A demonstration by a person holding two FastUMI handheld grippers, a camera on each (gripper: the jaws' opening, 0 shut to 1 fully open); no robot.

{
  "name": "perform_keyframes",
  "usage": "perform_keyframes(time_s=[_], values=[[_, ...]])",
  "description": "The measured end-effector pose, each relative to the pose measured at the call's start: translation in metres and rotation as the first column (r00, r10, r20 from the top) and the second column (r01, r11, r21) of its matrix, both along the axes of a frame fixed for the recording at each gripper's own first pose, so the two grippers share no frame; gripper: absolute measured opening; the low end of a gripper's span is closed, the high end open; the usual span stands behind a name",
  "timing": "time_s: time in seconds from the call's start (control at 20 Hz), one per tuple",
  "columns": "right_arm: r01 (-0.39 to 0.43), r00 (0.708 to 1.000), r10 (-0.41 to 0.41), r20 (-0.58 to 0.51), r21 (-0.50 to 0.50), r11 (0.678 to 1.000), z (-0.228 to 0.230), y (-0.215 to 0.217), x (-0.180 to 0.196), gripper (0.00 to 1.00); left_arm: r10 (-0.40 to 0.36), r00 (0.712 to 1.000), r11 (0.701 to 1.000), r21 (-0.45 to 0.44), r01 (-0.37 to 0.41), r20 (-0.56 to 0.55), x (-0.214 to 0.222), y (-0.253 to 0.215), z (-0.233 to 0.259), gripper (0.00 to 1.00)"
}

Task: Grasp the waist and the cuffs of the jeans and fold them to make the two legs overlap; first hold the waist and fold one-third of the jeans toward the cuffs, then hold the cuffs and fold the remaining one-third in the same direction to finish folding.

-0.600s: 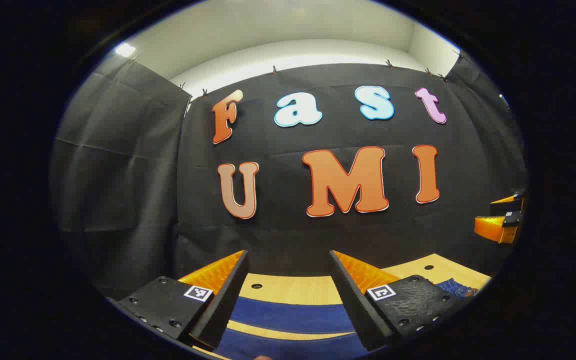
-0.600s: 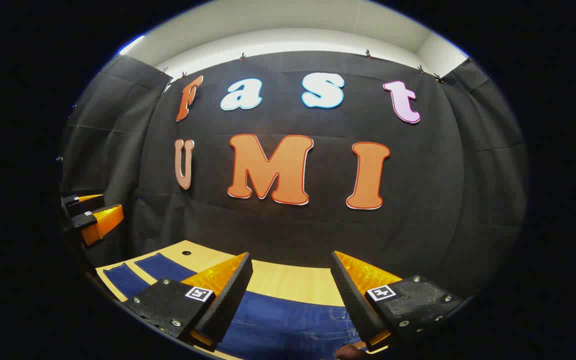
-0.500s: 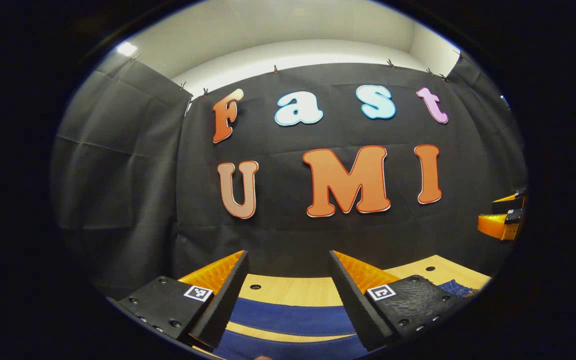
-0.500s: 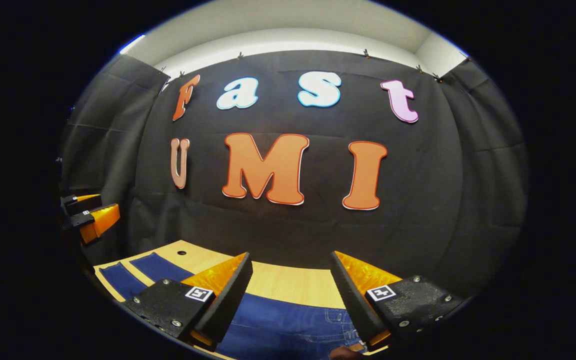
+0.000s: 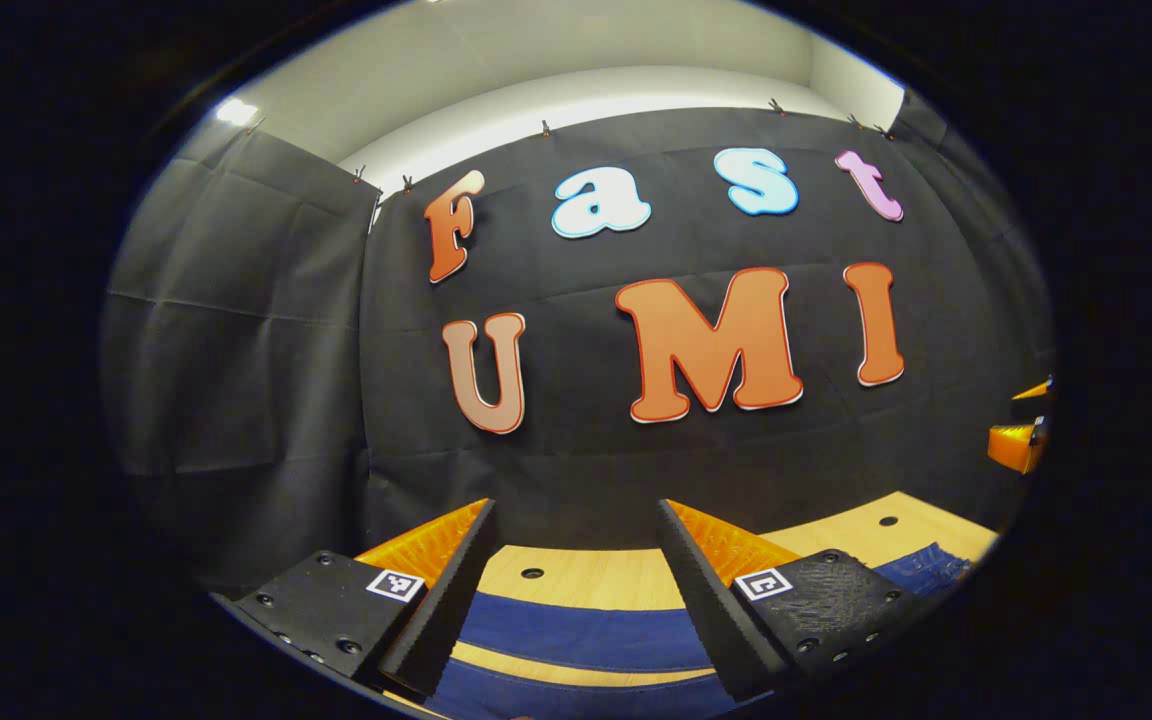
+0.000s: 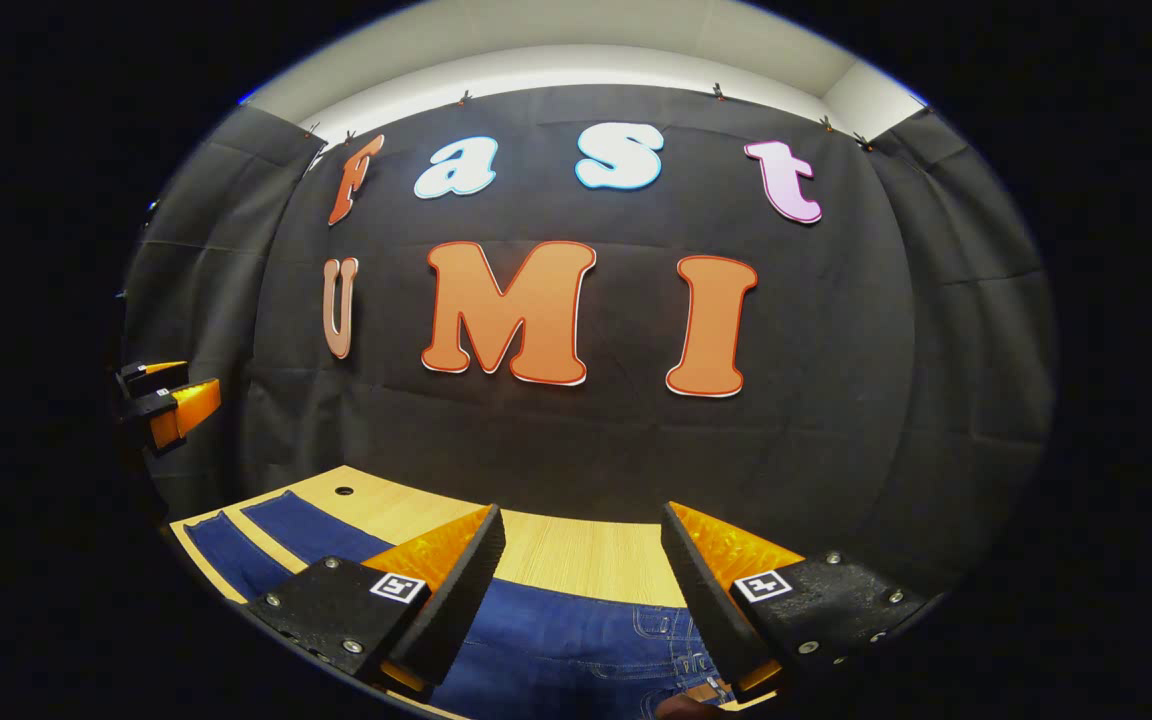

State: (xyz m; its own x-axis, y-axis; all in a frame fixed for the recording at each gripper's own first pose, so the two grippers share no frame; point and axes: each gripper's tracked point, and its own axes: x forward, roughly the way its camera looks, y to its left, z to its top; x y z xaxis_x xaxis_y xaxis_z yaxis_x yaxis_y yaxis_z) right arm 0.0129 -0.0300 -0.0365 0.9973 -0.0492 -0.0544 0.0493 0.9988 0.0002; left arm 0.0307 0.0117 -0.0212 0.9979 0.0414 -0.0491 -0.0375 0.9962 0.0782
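Booth with black cloth walls

Black cloth [image 5: 236, 330] is hanging on clips under a white ceiling [image 6: 576, 30]; a light wooden table [image 6: 576, 560] is standing below.

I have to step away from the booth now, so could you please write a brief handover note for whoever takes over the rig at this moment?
Left gripper: open, holding nothing, above the two jeans legs.
Right gripper: open, holding nothing, above the waist end.
Jeans: spread flat on the wooden table, the two legs apart with table showing between them.
Done: nothing folded yet.
Left: grasp waist and cuffs, overlap the legs, fold the waist third toward the cuffs, then fold the cuff third over.
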Motion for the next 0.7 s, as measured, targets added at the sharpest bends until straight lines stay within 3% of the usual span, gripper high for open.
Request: perform_keyframes(time_s=[0.35,0.7], values=[[0.083,0.994,-0.083,-0.067,-0.002,0.997,-0.022,-0.005,0.0,0.97,0.004,0.999,1.0,-0.013,-0.004,-0.038,0.007,0.042,-0.027,1.0],[0.222,0.954,-0.203,-0.22,0.065,0.973,-0.065,-0.024,-0.01,0.97,0.025,0.985,0.998,-0.05,-0.034,-0.17,0.026,0.118,-0.088,1.0]])
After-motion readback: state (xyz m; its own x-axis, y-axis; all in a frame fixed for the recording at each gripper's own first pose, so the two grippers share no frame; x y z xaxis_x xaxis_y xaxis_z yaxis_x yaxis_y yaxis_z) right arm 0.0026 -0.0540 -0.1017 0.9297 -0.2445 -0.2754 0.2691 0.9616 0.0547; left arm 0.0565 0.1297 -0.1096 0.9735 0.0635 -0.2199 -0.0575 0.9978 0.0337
